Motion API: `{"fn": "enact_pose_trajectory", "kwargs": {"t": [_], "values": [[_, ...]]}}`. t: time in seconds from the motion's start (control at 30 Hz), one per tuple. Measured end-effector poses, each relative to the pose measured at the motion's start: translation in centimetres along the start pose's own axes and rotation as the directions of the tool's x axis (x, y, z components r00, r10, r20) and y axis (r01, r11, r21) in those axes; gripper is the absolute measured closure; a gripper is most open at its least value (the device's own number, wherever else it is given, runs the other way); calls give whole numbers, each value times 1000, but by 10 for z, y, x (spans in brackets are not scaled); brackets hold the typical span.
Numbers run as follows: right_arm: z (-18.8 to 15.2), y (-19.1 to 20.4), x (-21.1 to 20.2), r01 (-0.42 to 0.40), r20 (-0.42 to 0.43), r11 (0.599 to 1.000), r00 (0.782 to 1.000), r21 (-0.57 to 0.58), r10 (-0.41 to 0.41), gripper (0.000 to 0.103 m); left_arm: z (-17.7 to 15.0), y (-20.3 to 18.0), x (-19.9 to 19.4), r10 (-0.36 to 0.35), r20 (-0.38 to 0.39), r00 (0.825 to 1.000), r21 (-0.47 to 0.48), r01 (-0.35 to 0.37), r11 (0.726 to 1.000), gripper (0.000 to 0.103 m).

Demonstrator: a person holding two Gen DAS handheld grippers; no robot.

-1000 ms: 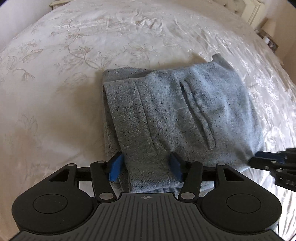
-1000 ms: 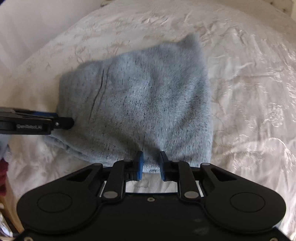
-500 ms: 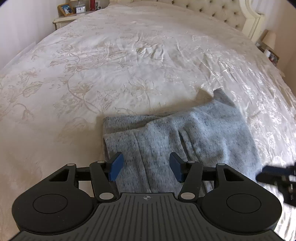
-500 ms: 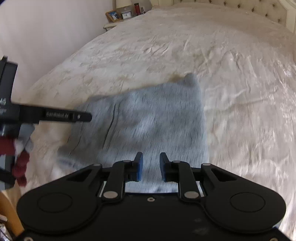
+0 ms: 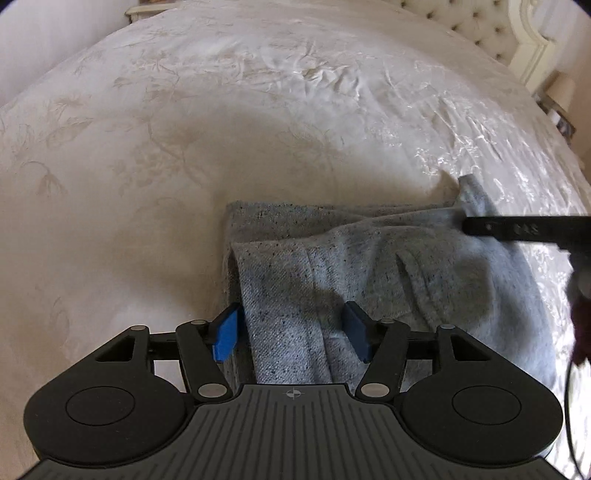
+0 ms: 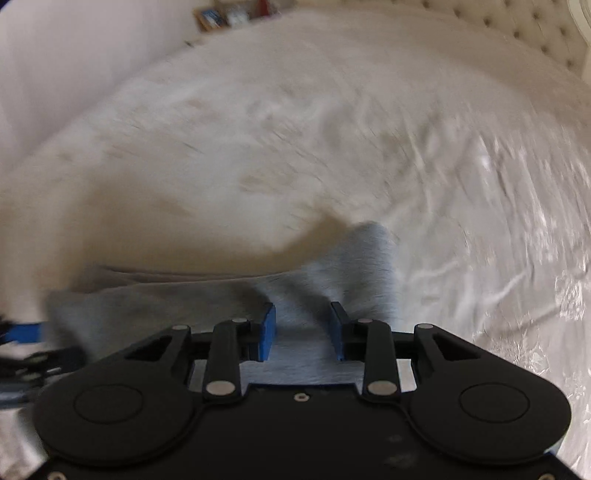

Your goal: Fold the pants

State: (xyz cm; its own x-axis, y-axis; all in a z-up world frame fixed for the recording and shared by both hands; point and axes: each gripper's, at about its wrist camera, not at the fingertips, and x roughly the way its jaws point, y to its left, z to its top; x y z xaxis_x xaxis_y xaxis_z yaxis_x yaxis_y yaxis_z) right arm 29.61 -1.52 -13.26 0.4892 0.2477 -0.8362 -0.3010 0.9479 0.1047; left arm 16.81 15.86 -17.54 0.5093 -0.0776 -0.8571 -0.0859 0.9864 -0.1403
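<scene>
The grey speckled pants [image 5: 369, 280] lie folded into a compact rectangle on the white bedspread. My left gripper [image 5: 291, 334] is open and empty, its blue pads over the near left part of the pile. My right gripper [image 6: 301, 330] is open and empty above the pants [image 6: 332, 273], near their far right corner. The right wrist view is blurred by motion. A finger of the right gripper [image 5: 524, 230] crosses the far right corner of the pants in the left wrist view. The left gripper's blue pad [image 6: 26, 332] shows at the left edge of the right wrist view.
The white embroidered bedspread [image 5: 221, 129] stretches all around the pants. A tufted headboard [image 5: 480, 29] stands at the far right. A bedside table with a lamp [image 5: 557, 96] is at the right, and another nightstand [image 6: 236, 14] with small items is far left.
Both grippers rose and tilted away from the pants, then dipped back. The right gripper opened wider and swung over the far right corner. The pants stayed folded in place.
</scene>
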Motion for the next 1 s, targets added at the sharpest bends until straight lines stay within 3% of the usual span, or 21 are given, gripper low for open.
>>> {"fn": "enact_pose_trajectory", "kwargs": {"t": [0.17,0.3,0.4,0.5,0.57,0.77,0.93,1.0], "values": [[6,-9,9,-6,3,1000,1000,23,6,69,0,0,4,4,-2,1000,-20,-5,1000,42],[3,-10,-21,-21,67,999,998,41,19,57,1,-1,-6,8,22,1000,-14,-7,1000,44],[-7,-7,-58,-22,119,999,993,39,17,49,-1,-7,-29,47,83,995,-5,-47,999,44],[-27,-3,-96,-34,154,999,988,38,28,39,-4,-13,-58,29,138,990,-28,-26,999,44],[-45,0,-121,-46,164,998,986,49,37,26,-9,-19,-78,6,166,986,-38,1,999,43],[-95,5,-165,-78,145,993,987,85,65,23,-27,-47,-127,3,229,974,-42,7,999,43],[-121,7,-204,-60,178,997,983,40,52,18,-45,-79,-164,96,273,957,-17,-95,995,41],[-129,6,-227,-63,230,997,972,39,52,2,-50,-90,-177,155,297,942,-11,-158,987,34]]}}
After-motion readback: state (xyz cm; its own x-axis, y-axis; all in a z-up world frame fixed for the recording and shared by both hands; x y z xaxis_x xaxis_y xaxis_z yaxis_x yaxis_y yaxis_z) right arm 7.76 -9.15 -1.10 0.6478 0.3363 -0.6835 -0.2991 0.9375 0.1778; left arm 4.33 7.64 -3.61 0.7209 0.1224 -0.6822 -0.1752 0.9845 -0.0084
